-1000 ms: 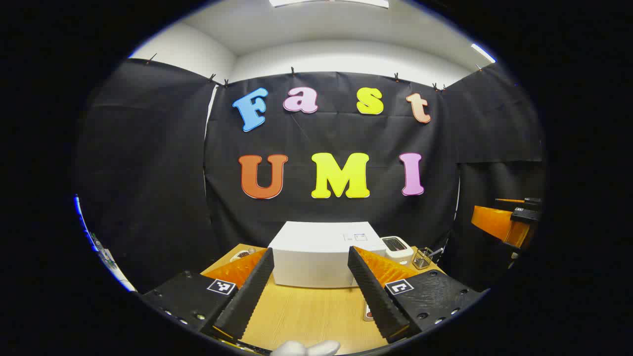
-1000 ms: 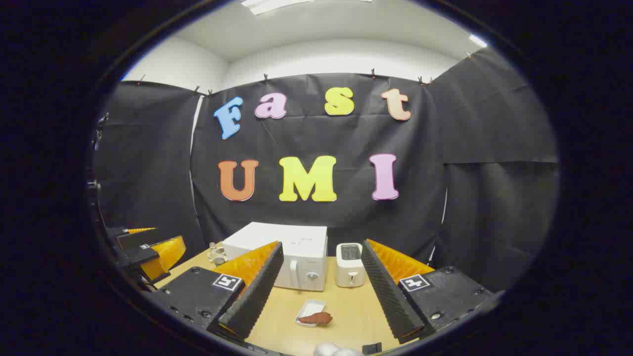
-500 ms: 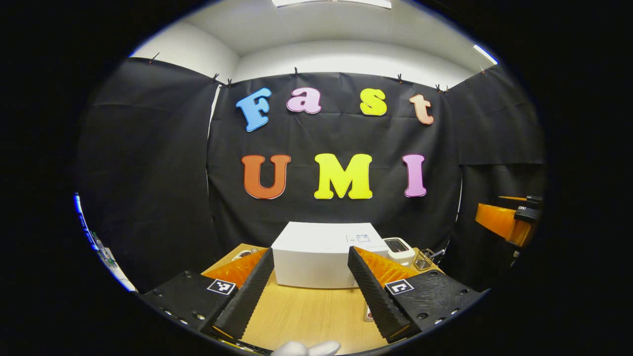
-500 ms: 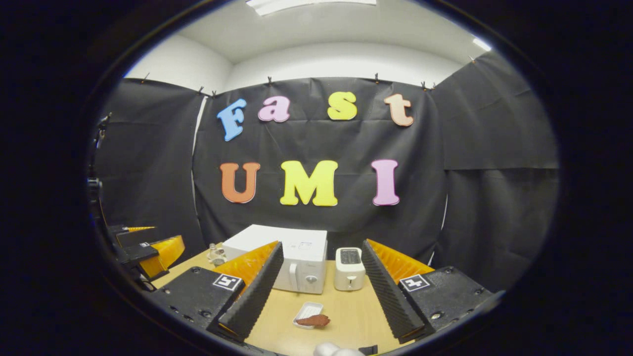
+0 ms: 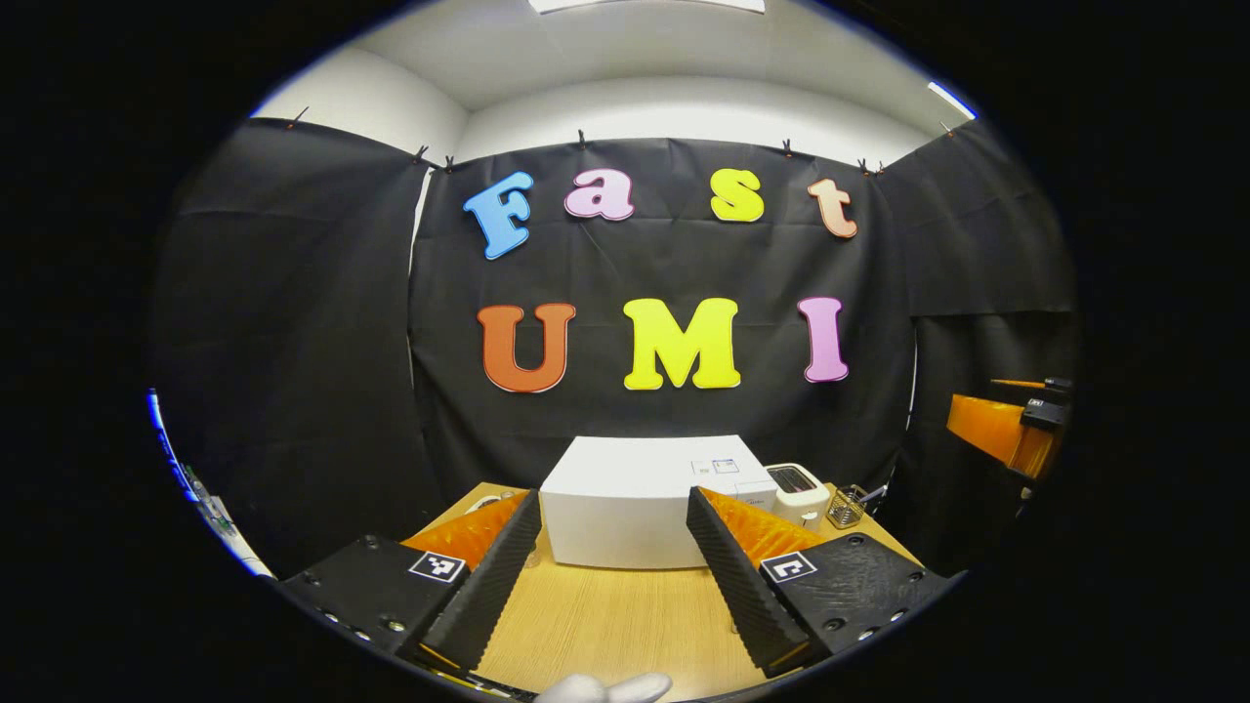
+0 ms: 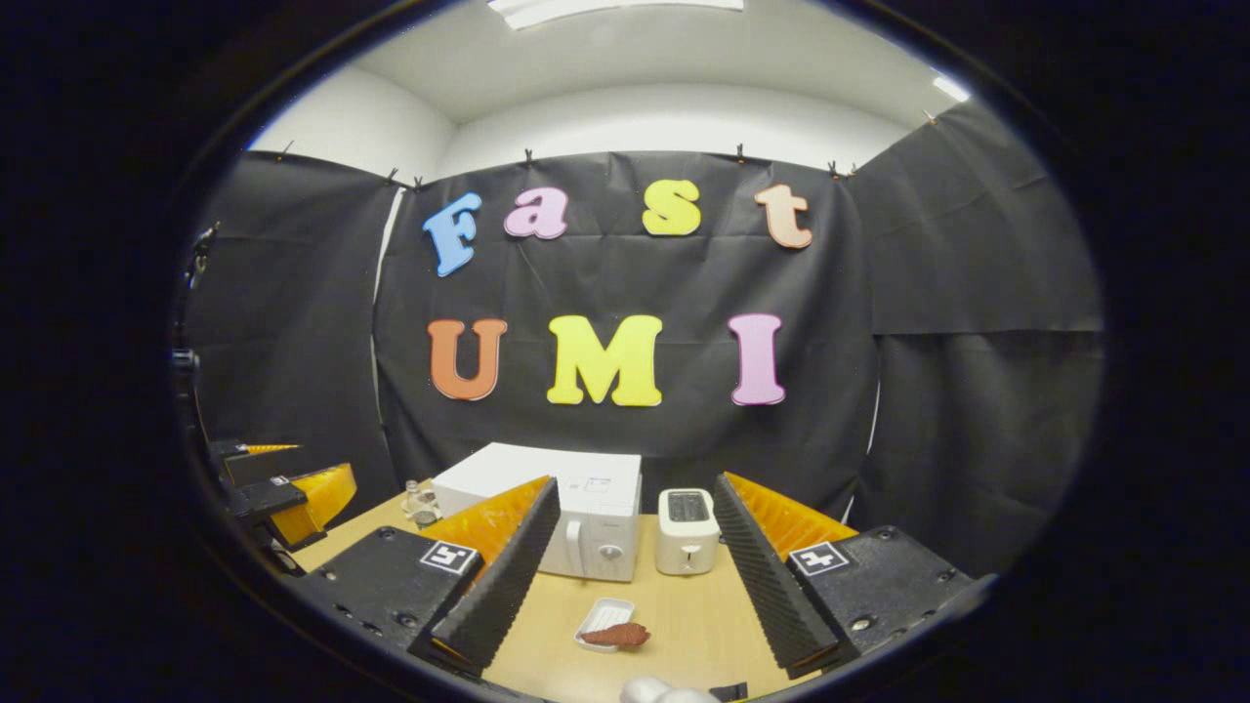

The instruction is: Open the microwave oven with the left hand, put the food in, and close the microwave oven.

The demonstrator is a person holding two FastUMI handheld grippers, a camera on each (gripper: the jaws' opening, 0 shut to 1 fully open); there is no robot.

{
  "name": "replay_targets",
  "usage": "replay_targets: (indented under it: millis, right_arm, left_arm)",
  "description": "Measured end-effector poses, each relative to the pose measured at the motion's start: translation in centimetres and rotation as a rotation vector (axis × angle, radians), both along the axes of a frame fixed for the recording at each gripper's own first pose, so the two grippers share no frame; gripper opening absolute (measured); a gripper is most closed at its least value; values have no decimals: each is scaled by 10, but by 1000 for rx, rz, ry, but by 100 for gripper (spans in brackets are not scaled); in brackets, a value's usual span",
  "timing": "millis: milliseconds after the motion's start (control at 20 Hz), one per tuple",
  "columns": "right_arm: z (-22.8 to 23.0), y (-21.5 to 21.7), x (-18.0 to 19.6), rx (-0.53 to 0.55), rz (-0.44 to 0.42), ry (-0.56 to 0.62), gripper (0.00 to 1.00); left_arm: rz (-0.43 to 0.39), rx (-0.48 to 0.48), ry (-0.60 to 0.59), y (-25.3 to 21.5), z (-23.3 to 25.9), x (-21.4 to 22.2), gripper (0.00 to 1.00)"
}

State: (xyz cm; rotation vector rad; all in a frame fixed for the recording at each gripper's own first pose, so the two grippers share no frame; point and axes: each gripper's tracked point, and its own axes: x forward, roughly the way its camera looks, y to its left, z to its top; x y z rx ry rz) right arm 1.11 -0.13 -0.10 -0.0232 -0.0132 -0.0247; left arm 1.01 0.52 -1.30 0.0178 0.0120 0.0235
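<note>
The microwave oven is standing at the far side of the wooden table, against the black cloth wall. It is a white box with a plain top carrying a small label near its right rear corner. In the right gripper view the microwave oven is showing its front right portion: a vertical handle and a round knob beneath a control strip. Its door is sitting closed. The left part of its front is lying hidden behind a finger of the right gripper.

The food, a reddish-brown piece, is lying on the table in front of the microwave oven, touching the near edge of a small white tray. Whether it is resting partly on the tray cannot be told. Its kind is too small to make out.

A white toaster is standing just beside the microwave oven on its right. A wire basket is sitting beyond the toaster; its contents are unclear. Small bottles are standing to the left of the microwave oven, partly cut off.

The left gripper is hovering above the table with its fingers spread wide, gripping nothing. The right gripper is likewise standing wide apart and empty, well short of the food. A white-gloved hand is showing at the bottom edge, mostly cut off.
</note>
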Motion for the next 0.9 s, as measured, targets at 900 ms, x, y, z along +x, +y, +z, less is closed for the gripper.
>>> replay_targets:
  millis: [900]
  right_arm:
    - [-15, -67, 21, -41, -175, 53, 100]
  left_arm:
    - [-181, 14, 43, -127, -168, 198, 93]
